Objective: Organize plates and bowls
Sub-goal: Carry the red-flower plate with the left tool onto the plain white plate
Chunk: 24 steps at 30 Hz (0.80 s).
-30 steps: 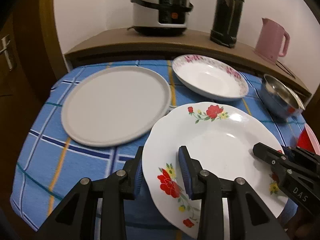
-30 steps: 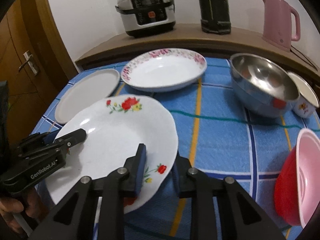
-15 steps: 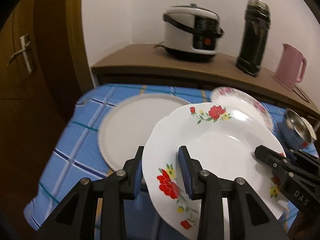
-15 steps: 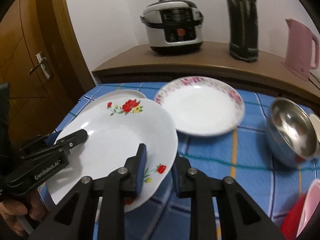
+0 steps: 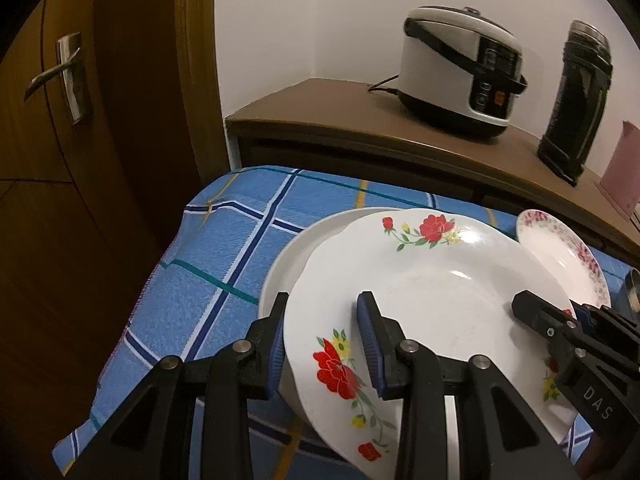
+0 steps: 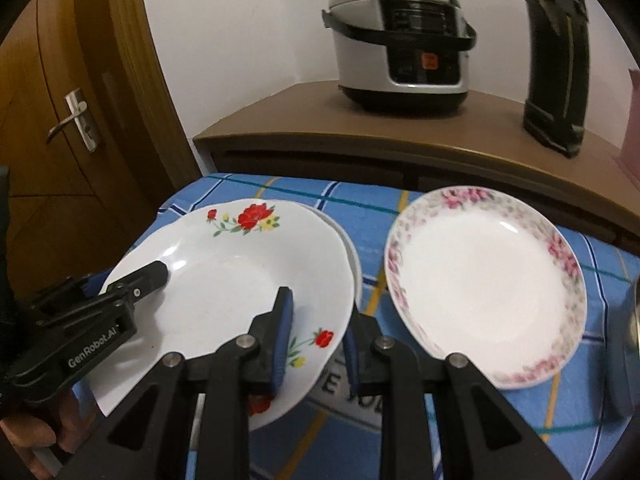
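While pinched by both hand-held grippers, glossy scalloped rose plate [image 5: 432, 280], checked cloth [image 5: 224, 264]

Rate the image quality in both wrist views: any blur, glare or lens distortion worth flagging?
Left wrist view: mostly sharp; glare spots on the red-flowered white plate; fisheye bends the brown wooden door frame; dark corner vignetting. Right wrist view: softer; the pink-rimmed white plate and the black flask look smeared by motion; same curved edges and dark corners.
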{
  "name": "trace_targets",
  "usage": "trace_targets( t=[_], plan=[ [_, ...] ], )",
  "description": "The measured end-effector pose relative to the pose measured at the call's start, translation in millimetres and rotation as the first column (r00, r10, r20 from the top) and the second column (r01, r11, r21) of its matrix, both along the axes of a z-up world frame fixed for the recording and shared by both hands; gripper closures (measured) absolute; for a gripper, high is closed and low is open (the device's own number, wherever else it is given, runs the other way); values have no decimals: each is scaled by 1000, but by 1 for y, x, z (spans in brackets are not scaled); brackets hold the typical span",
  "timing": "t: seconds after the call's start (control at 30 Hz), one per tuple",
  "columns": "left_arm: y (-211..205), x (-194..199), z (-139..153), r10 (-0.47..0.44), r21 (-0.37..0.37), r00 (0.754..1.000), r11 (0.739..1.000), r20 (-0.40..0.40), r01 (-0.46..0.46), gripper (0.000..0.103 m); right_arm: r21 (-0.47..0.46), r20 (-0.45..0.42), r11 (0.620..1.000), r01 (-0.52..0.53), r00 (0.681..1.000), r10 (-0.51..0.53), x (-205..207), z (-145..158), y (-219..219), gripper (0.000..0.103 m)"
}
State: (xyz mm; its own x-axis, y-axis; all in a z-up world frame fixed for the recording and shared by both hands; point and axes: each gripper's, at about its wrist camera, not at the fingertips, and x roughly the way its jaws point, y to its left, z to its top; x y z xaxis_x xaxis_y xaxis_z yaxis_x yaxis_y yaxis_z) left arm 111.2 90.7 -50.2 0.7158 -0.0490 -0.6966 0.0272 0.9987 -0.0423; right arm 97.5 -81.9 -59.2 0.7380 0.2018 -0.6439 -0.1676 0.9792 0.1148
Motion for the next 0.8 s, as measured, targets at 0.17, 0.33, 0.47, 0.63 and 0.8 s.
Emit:
trace_targets(
  t=[0.17, 0.33, 0.47, 0.63, 0.8],
  plan=[
    [3, 9, -6, 12, 6, 1000, 1000, -8, -11, 66, -1, -12, 1000, -6, 1000, 6, 15, -6, 6, 79],
    [2, 15, -14, 15, 0, 1000, 1000, -20, -15, 66, -10, -20, 1000, -2, 1000, 2, 19, -13, 8, 79],
    [2, 17, -16, 19, -3, 1000, 1000, -19, -19, 66, -12, -23, 1000, 2, 1000, -2, 23, -17, 9, 79],
    [3, 20, -17, 24, -8, 999, 1000, -21, -25, 66, -7, -25, 1000, -2, 1000, 2, 26, -17, 9, 79],
    [0, 21, -17, 34, 22, 999, 999, -18, -33, 66, -8, -62, 1000, -17, 998, 16, 31, -22, 11, 73]
  ],
)
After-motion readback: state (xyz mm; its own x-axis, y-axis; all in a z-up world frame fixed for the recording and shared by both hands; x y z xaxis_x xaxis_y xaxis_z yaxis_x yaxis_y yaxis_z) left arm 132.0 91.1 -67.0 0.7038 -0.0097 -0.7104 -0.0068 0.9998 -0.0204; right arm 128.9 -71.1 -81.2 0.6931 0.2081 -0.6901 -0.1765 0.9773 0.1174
